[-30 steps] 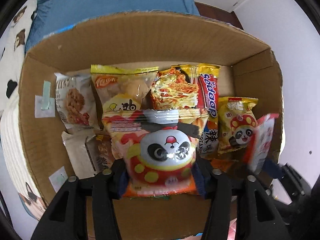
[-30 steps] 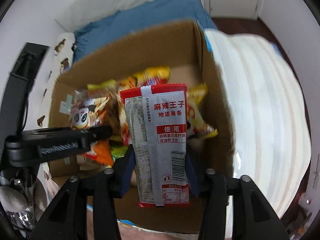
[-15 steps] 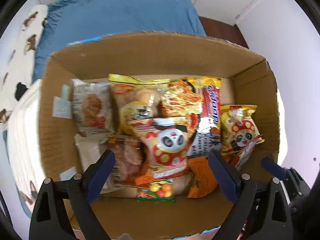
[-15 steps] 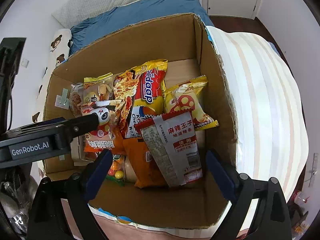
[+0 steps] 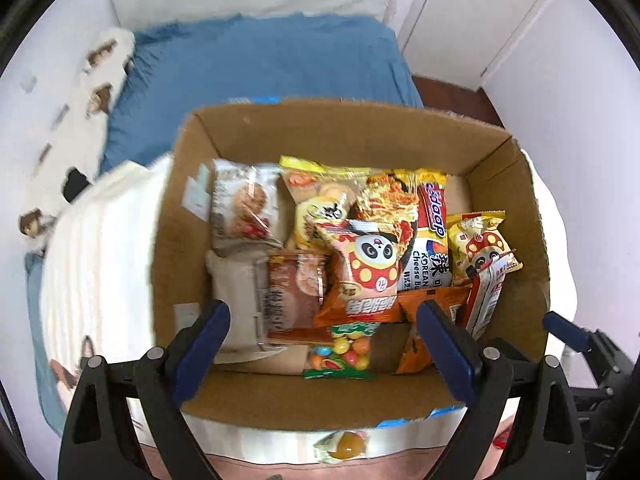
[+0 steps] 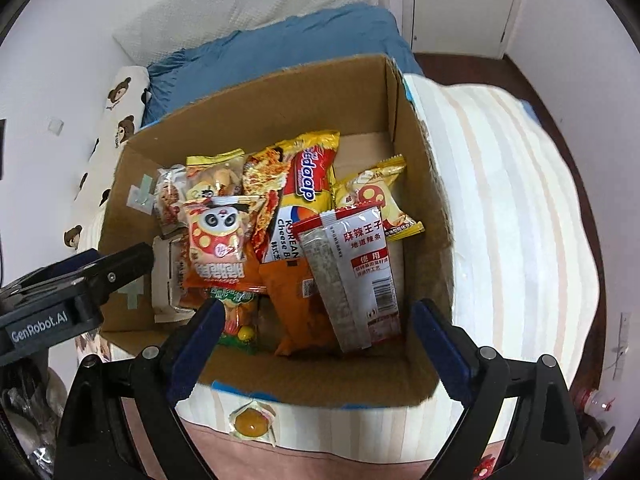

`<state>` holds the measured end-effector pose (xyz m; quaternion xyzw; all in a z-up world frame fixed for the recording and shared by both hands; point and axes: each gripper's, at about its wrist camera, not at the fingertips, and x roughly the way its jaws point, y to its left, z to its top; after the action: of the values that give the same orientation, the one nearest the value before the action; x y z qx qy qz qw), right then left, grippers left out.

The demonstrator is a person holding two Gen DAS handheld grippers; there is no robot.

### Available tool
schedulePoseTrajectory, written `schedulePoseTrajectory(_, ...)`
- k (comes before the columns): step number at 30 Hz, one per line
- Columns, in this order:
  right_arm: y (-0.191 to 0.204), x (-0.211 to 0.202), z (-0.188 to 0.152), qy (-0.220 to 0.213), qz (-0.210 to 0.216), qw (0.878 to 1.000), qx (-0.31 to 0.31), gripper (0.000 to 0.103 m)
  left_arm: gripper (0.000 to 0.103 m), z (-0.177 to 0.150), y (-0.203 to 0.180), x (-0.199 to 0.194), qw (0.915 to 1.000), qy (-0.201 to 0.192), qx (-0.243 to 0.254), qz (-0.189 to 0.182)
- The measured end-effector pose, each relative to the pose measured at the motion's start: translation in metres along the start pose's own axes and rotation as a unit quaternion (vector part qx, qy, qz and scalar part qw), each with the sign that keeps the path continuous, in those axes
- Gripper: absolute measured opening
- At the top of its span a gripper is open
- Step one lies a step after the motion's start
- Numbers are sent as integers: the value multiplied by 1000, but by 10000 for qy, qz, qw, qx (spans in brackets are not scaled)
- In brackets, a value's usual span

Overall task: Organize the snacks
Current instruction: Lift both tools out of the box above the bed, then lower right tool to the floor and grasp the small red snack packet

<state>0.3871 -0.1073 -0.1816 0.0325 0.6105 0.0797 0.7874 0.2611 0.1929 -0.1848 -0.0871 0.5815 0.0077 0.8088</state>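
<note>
An open cardboard box (image 5: 352, 128) (image 6: 256, 92) on the bed holds several snack packets. A panda packet (image 5: 370, 268) (image 6: 218, 240) lies on top near the middle. A red-and-white spicy-strip packet (image 6: 356, 272) (image 5: 486, 300) leans at the right side of the pile. My left gripper (image 5: 322, 330) hangs open above the box's near side, nothing between its fingers. My right gripper (image 6: 314, 328) is open too, above the near right part of the box, empty. The left gripper's arm (image 6: 72, 284) shows at the left of the right wrist view.
A small wrapped yellow sweet (image 6: 250, 422) (image 5: 344, 446) lies on the striped blanket (image 6: 500, 208) just outside the box's near wall. A blue pillow (image 5: 260, 68) lies behind the box. A bear-print cushion (image 6: 120, 108) lines the left wall. A white door (image 6: 460, 4) stands at the back.
Both grippers opened and dropped their packets: the panda packet and the red-and-white packet now lie in the box. Both grippers then rose and pulled back, so the box looks smaller.
</note>
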Motion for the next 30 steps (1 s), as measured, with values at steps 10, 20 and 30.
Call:
schedulePoseTrajectory(10,16,-54,-47,-675,-76,9973,-275,97,96,-56,6,-66,9954,-935,85,196)
schedulePoseTrajectory(20,33,-121,-98,-1376,16,9895,-438,97,96,-110,14,-128,9873,-1580,-49,165)
schedulePoseTrajectory(30,30,-145,-143,-1508,237,9877,-325,98,96,-153,12,-149,9847,-1728,-2,213)
